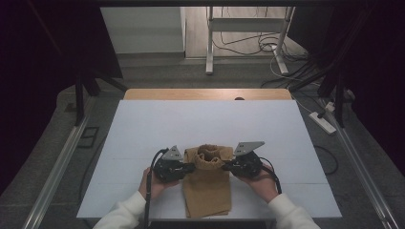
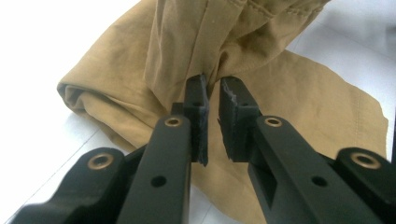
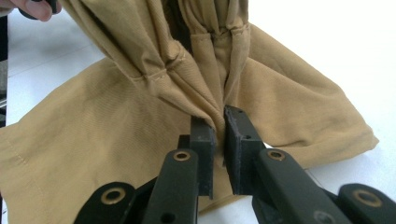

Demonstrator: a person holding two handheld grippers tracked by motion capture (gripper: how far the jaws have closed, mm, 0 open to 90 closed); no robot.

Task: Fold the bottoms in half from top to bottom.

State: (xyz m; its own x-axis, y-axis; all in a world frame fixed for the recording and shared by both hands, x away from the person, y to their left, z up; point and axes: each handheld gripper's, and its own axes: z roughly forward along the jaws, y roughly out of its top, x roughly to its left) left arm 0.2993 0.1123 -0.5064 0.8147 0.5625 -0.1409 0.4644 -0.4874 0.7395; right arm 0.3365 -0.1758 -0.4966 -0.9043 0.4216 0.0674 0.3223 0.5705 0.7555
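You work in a lab recording bay: white tabletop, black curtains, floor cables, power strip.

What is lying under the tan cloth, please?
The white table shows around the tan cloth. The left gripper and right gripper pinch its raised end. Anything beneath the flat part is covered.

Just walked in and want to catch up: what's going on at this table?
A person is handling a tan cotton garment on the white table with two hand-held grippers. The left gripper and right gripper each pinch a fold of it from opposite sides, lifting its bunched far end while the rest lies flat.
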